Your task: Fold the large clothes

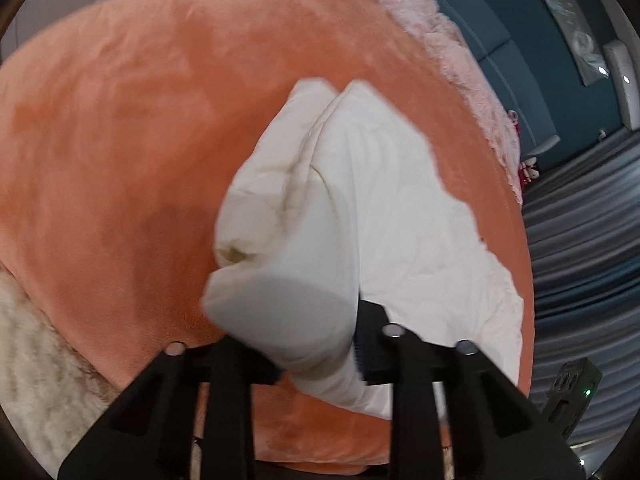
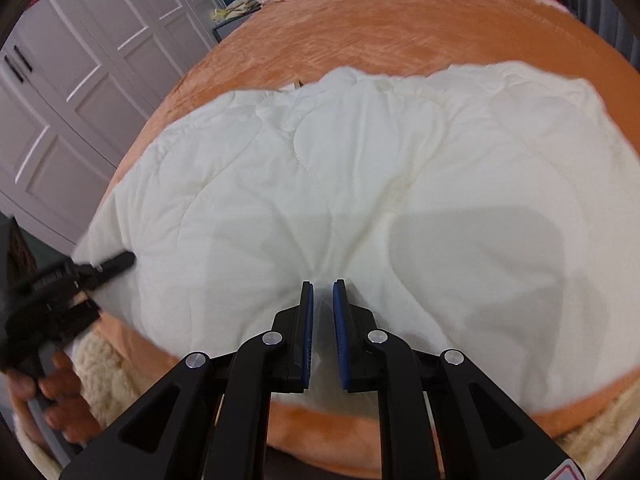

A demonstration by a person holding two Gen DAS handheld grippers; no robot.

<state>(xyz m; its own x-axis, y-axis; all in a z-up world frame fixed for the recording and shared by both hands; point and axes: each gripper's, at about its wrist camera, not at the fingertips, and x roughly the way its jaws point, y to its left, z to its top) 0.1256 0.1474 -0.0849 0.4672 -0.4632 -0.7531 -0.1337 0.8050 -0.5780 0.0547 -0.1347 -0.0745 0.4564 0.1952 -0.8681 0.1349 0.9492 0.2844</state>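
Observation:
A large white quilted garment (image 2: 360, 184) lies spread on an orange plush blanket (image 2: 400, 36). My right gripper (image 2: 323, 288) is at the garment's near edge, its blue pads pinching a puckered fold of the white fabric. In the left wrist view one end of the garment (image 1: 360, 200) is bunched and lifted, and a fold of it is wrapped over my left gripper (image 1: 304, 332), hiding the left finger. The left gripper (image 2: 116, 262) also shows at the garment's left corner, held by a hand (image 2: 56, 392). Both are shut on the garment.
White wardrobe doors (image 2: 80, 80) stand to the left of the bed. A pink fluffy blanket (image 1: 460, 64) lies at the far end. A cream fleece (image 1: 32, 352) covers the near edge. Grey curtains (image 1: 580, 248) and a teal wall (image 1: 500, 32) are on the other side.

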